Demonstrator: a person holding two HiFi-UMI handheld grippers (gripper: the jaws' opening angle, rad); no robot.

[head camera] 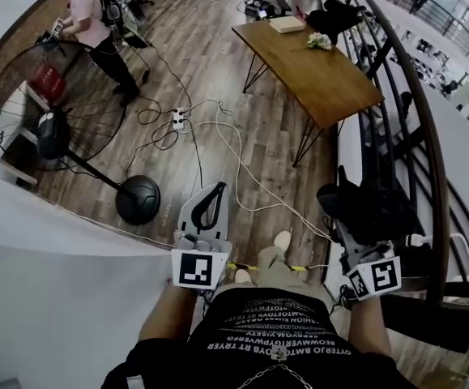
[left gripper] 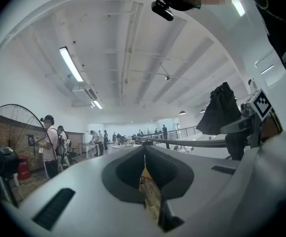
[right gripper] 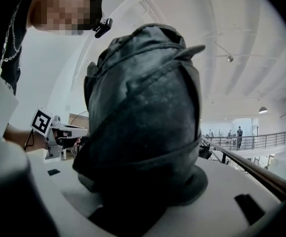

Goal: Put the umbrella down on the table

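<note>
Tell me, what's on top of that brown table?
A pale flat box, white flowers and a dark bundle. The railing covers the table's right edge, so anything there is hidden.

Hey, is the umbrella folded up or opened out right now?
Folded: the umbrella is a compact dark bundle of fabric, cinched around by its strap, with no canopy spread.

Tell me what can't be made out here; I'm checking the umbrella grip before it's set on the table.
- Right gripper: how its jaws press the umbrella. In the right gripper view the black fabric covers them.
- Umbrella's handle: shown in no view; the folded bundle and the gripper hide it.
- Small items at the table's far end: head view, too small to name.
</note>
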